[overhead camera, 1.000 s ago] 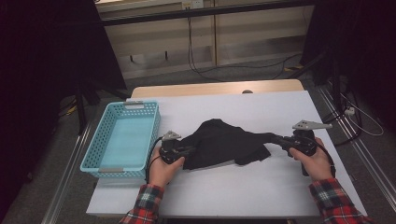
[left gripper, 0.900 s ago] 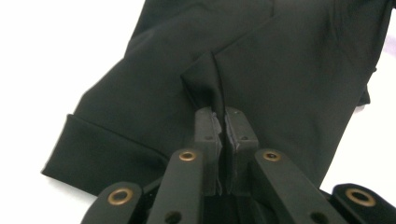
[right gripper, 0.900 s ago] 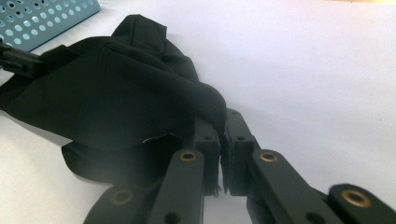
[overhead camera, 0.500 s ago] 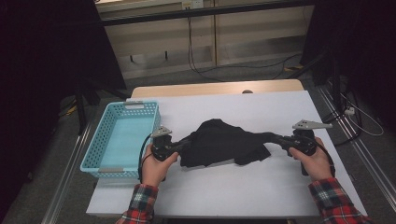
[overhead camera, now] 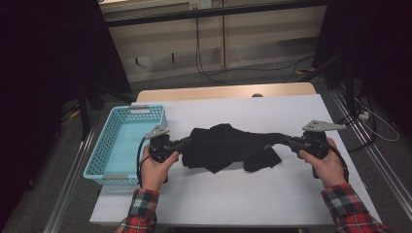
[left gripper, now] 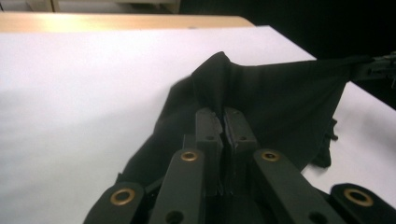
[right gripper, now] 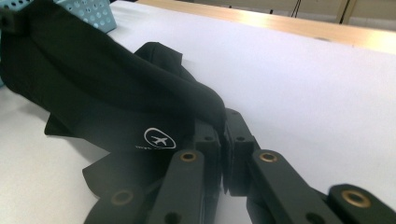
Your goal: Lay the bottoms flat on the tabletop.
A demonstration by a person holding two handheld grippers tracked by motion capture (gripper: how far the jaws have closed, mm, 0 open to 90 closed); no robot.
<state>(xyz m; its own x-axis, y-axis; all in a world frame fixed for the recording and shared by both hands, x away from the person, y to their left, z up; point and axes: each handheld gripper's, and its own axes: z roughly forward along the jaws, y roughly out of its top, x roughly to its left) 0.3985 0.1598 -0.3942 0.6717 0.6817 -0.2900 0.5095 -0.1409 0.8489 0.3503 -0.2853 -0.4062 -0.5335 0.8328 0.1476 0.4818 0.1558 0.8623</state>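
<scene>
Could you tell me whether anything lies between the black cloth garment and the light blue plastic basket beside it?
Nothing visible does. The black cloth garment hangs stretched between the left gripper and the right gripper, both shut on it. The light blue plastic basket sits just beyond the left gripper, with bare white table around.

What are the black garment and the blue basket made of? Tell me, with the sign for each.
Black garment: soft matte fabric, probably a thin knit or synthetic; it sags and creases between the left gripper and the right gripper, and carries a small printed white airplane logo.
Blue basket: seemingly moulded plastic, slightly glossy, with perforated walls.
</scene>
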